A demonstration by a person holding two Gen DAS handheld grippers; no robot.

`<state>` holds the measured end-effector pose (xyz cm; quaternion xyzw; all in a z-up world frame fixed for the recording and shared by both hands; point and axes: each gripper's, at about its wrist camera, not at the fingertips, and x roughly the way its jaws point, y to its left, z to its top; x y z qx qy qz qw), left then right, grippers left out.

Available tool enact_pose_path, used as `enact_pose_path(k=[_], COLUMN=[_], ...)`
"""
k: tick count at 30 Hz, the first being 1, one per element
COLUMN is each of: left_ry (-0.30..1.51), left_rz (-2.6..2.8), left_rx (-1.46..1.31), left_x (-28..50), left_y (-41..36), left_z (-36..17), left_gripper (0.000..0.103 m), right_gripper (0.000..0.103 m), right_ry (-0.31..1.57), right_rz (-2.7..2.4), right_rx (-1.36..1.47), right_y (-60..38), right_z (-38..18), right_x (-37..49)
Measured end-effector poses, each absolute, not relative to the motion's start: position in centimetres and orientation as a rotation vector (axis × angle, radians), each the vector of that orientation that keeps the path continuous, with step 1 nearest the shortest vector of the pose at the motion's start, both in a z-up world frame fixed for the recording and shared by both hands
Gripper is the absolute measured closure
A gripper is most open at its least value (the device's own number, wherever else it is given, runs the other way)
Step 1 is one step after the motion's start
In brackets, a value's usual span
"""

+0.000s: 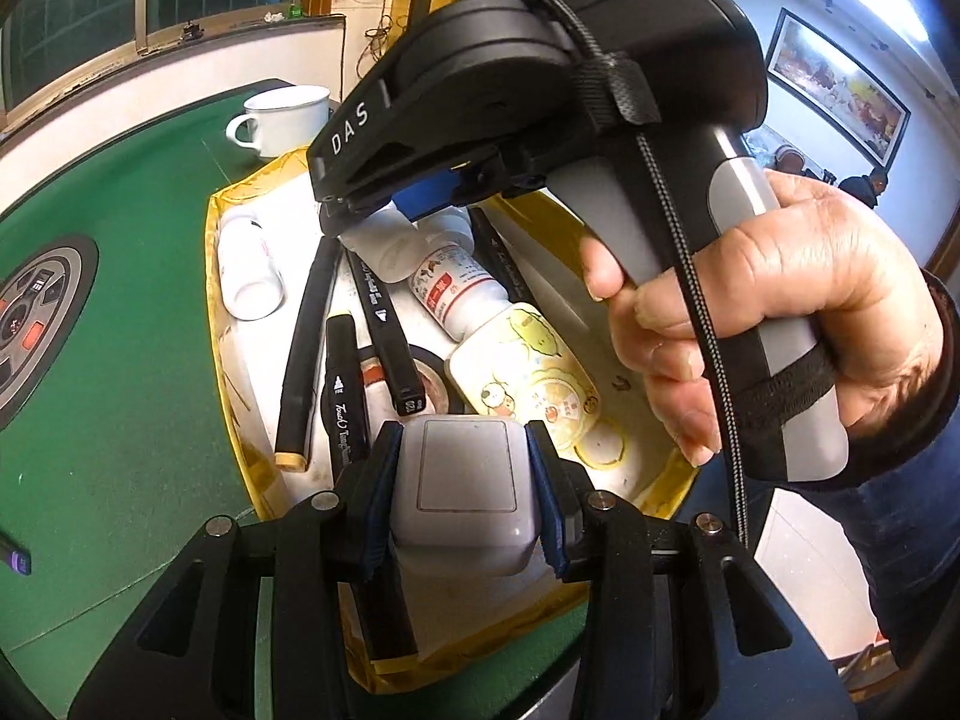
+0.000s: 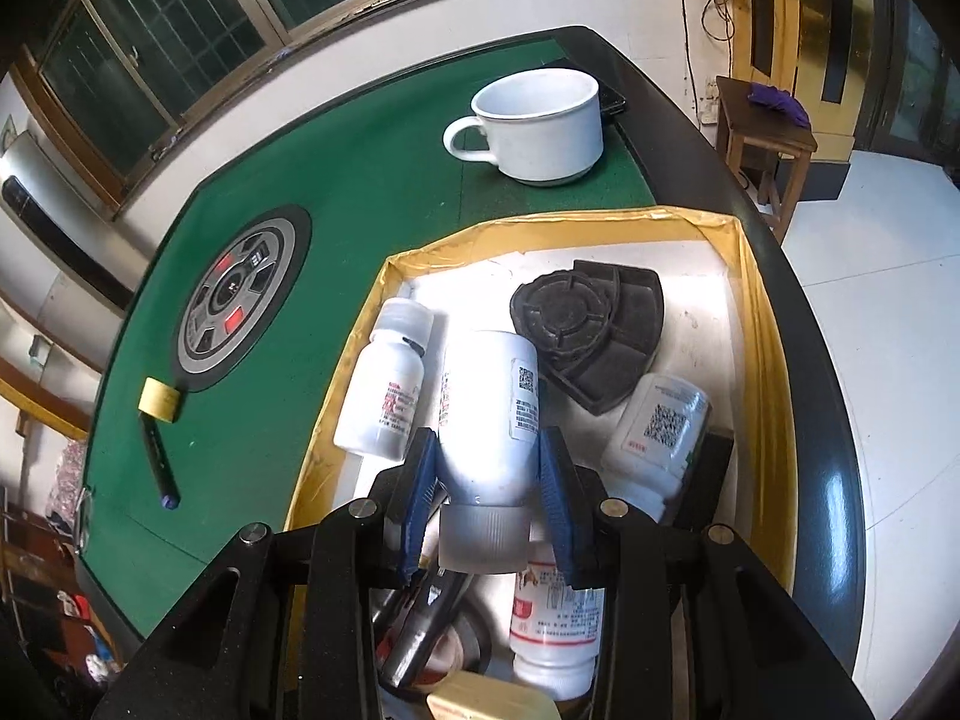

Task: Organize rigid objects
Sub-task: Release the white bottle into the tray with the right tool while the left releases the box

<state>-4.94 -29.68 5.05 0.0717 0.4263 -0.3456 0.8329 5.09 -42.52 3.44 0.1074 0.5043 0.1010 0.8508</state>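
My left gripper (image 1: 465, 480) is shut on a pale grey square block (image 1: 462, 498), held over the near end of a yellow-rimmed box (image 1: 211, 240). My right gripper (image 2: 489, 480) is shut on a white bottle with a grey cap (image 2: 489, 414), gripped near its neck over the same box (image 2: 600, 222). In the left wrist view a hand (image 1: 780, 312) holds the right gripper (image 1: 372, 222) above the box's far end, with the white bottle (image 1: 384, 249) in it. Black markers (image 1: 384, 324), other white bottles (image 2: 384, 384) and a tape roll (image 1: 432, 375) lie in the box.
A black fan-shaped part (image 2: 588, 330) lies at the box's far end. A white cup (image 2: 534, 120) stands behind the box on the green table (image 2: 360, 168). A yellow roll (image 2: 159, 399) and a dark pen (image 2: 159, 462) lie left, by a round control panel (image 2: 240, 300).
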Motion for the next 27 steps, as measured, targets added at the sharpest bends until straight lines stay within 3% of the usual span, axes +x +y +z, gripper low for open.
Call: enact_pose_path(k=[8, 10, 12, 21, 23, 25, 27], left_ry=[0.921, 0.918, 0.921, 0.894, 0.882, 0.864, 0.853], left_rz=[-0.735, -0.742, -0.743, -0.756, -0.762, -0.76, -0.756], left_rx=[0.128, 0.117, 0.112, 0.084, 0.075, 0.06, 0.042], left_x=[-5.2, -5.3, -5.3, -6.0, -6.3, -6.8, -7.2], left_y=[-29.5, -29.3, -29.3, -28.4, -28.0, -27.3, -26.4], left_z=[4.5, 4.7, 4.8, 6.2, 6.8, 7.4, 8.1], left_gripper=[0.065, 0.064, 0.064, 0.063, 0.06, 0.051, 0.049], right_gripper=[0.071, 0.068, 0.058, 0.057, 0.057, 0.057, 0.057], right_ry=[1.053, 1.039, 1.015, 0.956, 0.942, 0.927, 0.908], right_rz=[0.198, 0.186, 0.184, 0.222, 0.238, 0.257, 0.267], right_rx=[0.201, 0.186, 0.193, 0.271, 0.302, 0.318, 0.321], right_y=[-42.3, -42.3, -42.5, -43.2, -43.3, -43.1, -42.8], right_z=[3.6, 4.0, 4.6, 6.5, 6.9, 7.4, 7.9], right_x=[5.7, 5.6, 5.3, 3.1, 2.2, 1.4, 0.6])
